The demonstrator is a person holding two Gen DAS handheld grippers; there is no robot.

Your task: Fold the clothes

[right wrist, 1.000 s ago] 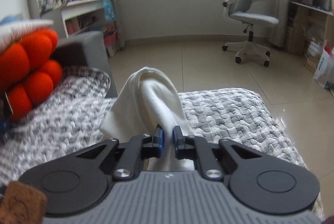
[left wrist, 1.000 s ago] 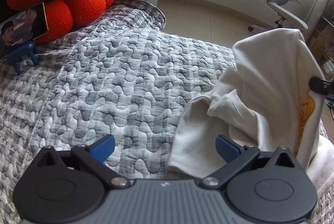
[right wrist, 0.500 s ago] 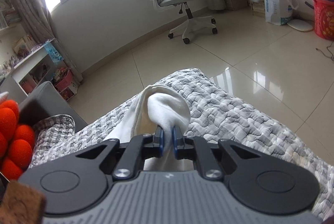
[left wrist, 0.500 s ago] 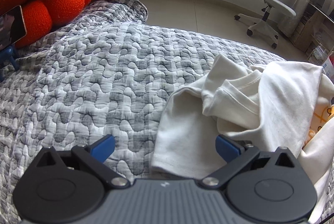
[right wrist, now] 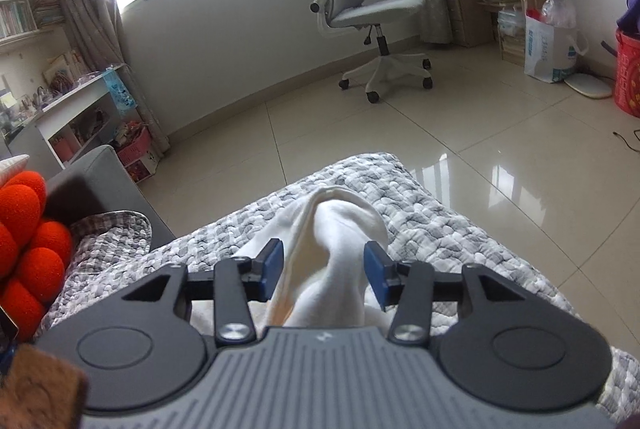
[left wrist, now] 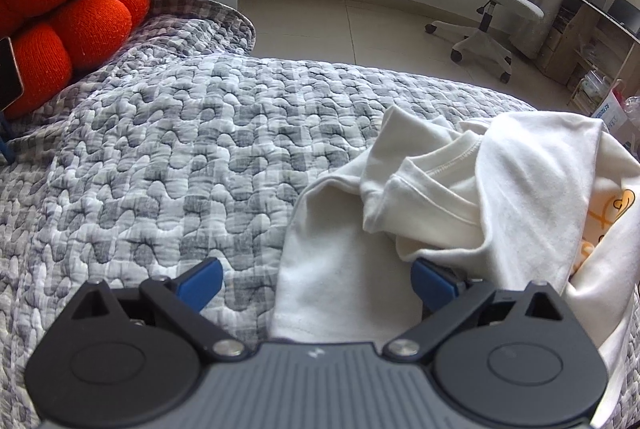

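Near the quilt's far edge: one cream T-shirt [left wrist: 500, 197], lying crumpled.

On the grey quilt [left wrist: 180, 157], the single garment sits bunched toward the edge nearest the office chair [right wrist: 352, 1], its sleeve and hem folded over each other. The left gripper [left wrist: 316, 281] is spread wide, pressing on nothing, with the shirt's hem lying between its fingers. The right gripper [right wrist: 323, 267] is opening, a ridge of cloth between the jaws but clear of the pads. The shirt looks light, soft and floppy; stitched hems or shoulder seams seem the best holds.
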